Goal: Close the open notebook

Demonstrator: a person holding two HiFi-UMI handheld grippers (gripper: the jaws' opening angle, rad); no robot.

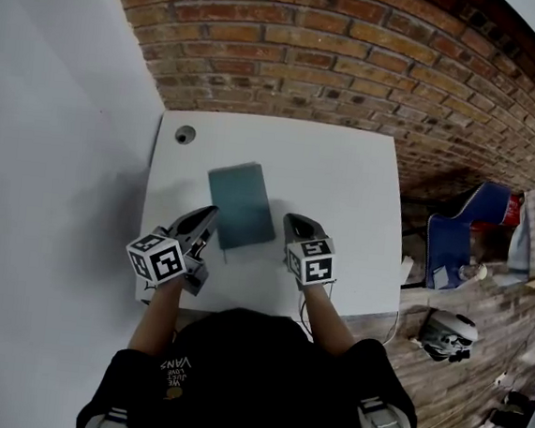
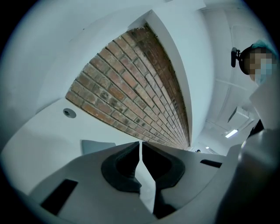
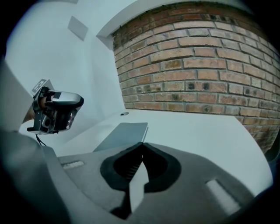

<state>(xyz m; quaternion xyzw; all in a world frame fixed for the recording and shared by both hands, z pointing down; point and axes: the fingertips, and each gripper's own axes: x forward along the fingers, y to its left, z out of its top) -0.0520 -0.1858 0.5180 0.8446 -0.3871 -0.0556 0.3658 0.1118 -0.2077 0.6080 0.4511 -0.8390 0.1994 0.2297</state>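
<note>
notebook [image 1: 241, 204]: closed, flat on tabletop, abt mid-table, slightly skewed; thin rect. slab, square corners, plain matte teal-grey cover.
table [image 1: 347, 174]: white, smooth, rect. top w/ rounded corners; small round grommet hole [image 1: 185, 135] near far-left corner.
left gripper [image 1: 205, 216]: grey moulded plastic shell, black pads w/ scooped hollow; jaws drawn in to a thin slit, nothing betw. them; tip just beside notebook's near-left corner, body rolled to one side.
right gripper [image 1: 297, 223]: same build, ribbed black pads; jaw tips meeting, nothing betw. them; tip near notebook's near-right corner, angled down twd tabletop.
gap to notebook: in right gripper view, cover lies just ahead-left of jaw tips, apart from them.
marker cubes: b/w square-patterned, one on each gripper's rear, left [image 1: 158, 257], right [image 1: 311, 261].
brick wall [image 1: 358, 57]: red-brown, rough, pale mortar lines, behind table's far edge.
white wall [image 1: 49, 140]: plain, smooth, left of table.
</note>
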